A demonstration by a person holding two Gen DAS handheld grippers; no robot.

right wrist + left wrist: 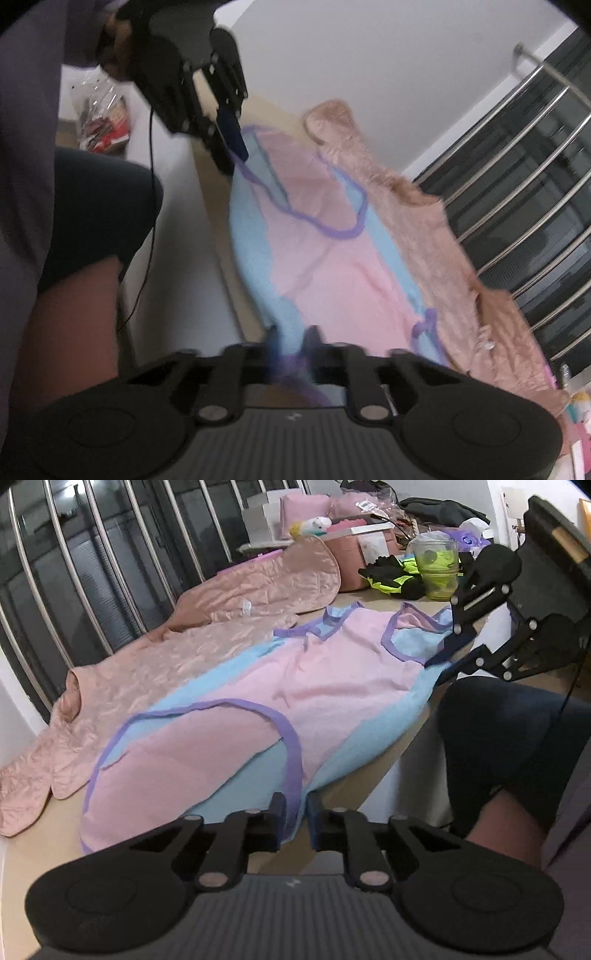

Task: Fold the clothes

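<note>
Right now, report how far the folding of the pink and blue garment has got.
Done: the pink and blue garment lies spread flat on the table. In hand: the left gripper pinches its near purple-trimmed hem, the right gripper its other end. Left: no fold shows yet; the peach quilted jacket lies unfolded beside it.

A: Where does the left wrist camera look from?

B: From low at one end of the pink and blue garment point(295, 686), close over its hem, facing along the table point(44, 849) toward the right gripper point(439, 664).

A: And the right one?

B: From the opposite end, facing back toward the left gripper point(236, 147). Both show the garment, the quilted cover point(424, 221) and the railing point(517, 184).
</note>
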